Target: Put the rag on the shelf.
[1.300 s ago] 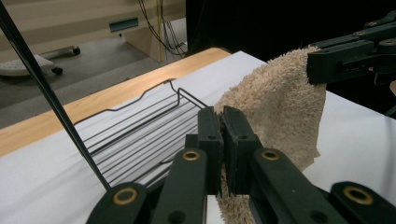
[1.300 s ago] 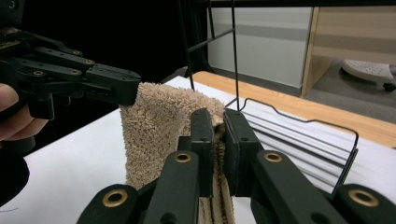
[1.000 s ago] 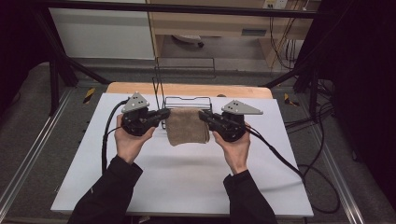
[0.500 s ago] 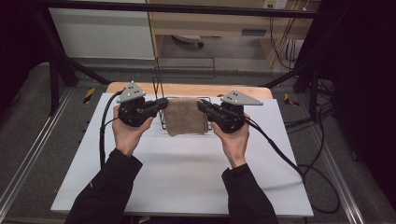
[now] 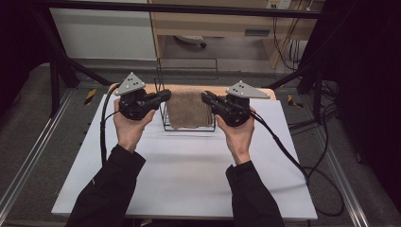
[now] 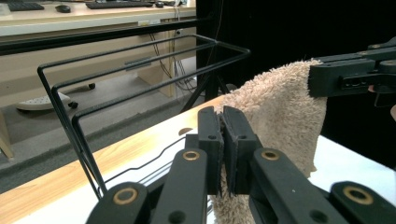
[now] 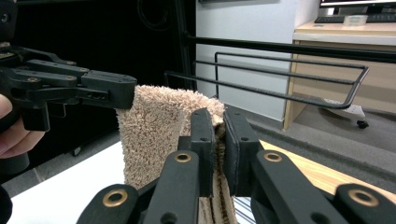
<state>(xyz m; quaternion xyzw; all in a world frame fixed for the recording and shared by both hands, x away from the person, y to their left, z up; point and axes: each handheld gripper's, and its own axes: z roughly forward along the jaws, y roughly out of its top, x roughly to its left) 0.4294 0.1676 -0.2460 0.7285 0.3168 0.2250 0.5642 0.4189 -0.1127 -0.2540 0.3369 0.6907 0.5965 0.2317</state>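
A folded beige towel [image 5: 189,109] hangs stretched between my two grippers above the white tabletop [image 5: 189,170]. My left gripper [image 5: 166,96] is shut on the towel's left top corner, and the cloth is pinched between its pads [image 6: 223,123]. My right gripper [image 5: 205,98] is shut on the right top corner [image 7: 219,126]. In the left gripper view the towel [image 6: 280,112] runs across to the right gripper [image 6: 345,77]. A black wire rack [image 5: 188,58] stands just behind the towel, whose lower edge hangs in front of the rack's base.
The rack's horizontal bars [image 7: 289,60] run close beyond the towel's top edge. A wooden table edge [image 5: 222,88] lies under the rack. Cables trail from both grippers over the table's sides. Desks and a dark frame stand farther back.
Both hands have lifted the towel and carried it away from the person toward the rack. The jaws have stayed shut on it.
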